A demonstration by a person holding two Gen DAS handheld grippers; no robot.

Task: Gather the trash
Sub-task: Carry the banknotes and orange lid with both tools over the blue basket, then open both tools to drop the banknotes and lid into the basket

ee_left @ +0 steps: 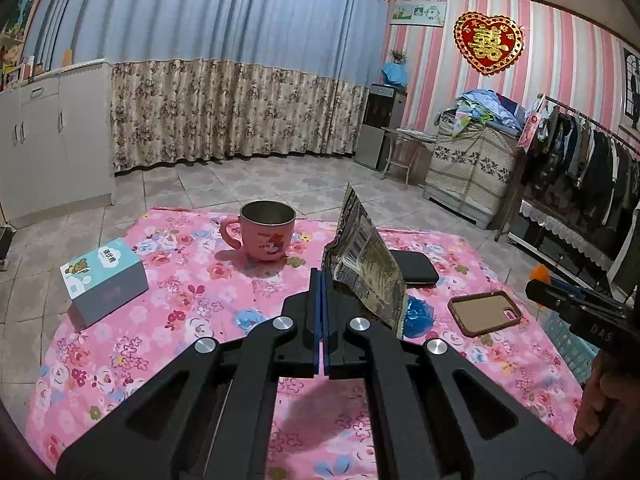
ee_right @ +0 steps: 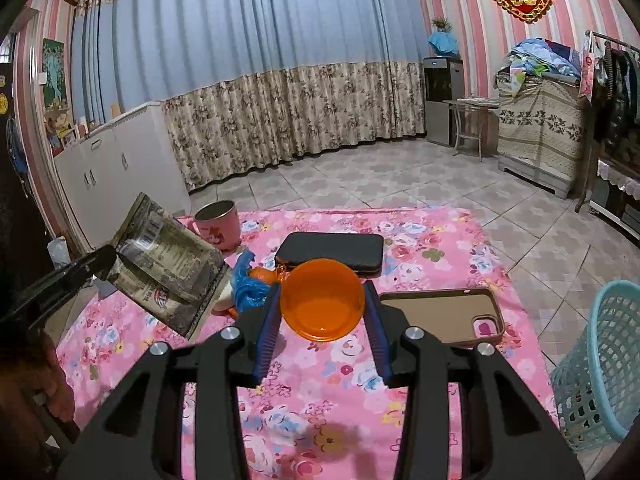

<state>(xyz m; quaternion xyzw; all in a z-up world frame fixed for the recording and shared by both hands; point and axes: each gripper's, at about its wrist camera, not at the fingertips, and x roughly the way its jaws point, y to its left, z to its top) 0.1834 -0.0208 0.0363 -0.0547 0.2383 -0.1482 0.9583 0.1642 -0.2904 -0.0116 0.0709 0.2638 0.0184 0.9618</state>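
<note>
My left gripper (ee_left: 323, 278) is shut on the edge of a crumpled foil snack wrapper (ee_left: 364, 256), which stands up above the pink floral cloth (ee_left: 192, 320). The right wrist view shows that same wrapper (ee_right: 168, 264) tilted in the left gripper (ee_right: 106, 258). My right gripper (ee_right: 322, 288) holds a small orange plastic cup (ee_right: 322, 300) between its blue pads (ee_right: 268, 320), mouth towards the camera. A crumpled blue plastic bag (ee_right: 248, 284) lies on the cloth behind the wrapper, with orange scraps beside it. In the left view the blue bag (ee_left: 418, 314) shows under the wrapper.
On the cloth stand a pink mug (ee_left: 266, 236), a tissue box (ee_left: 104, 280), a black wallet (ee_right: 330, 250) and a brown phone case (ee_right: 444, 314). A teal mesh basket (ee_right: 600, 360) sits on the tiled floor at the right. A hand shows at each view's edge.
</note>
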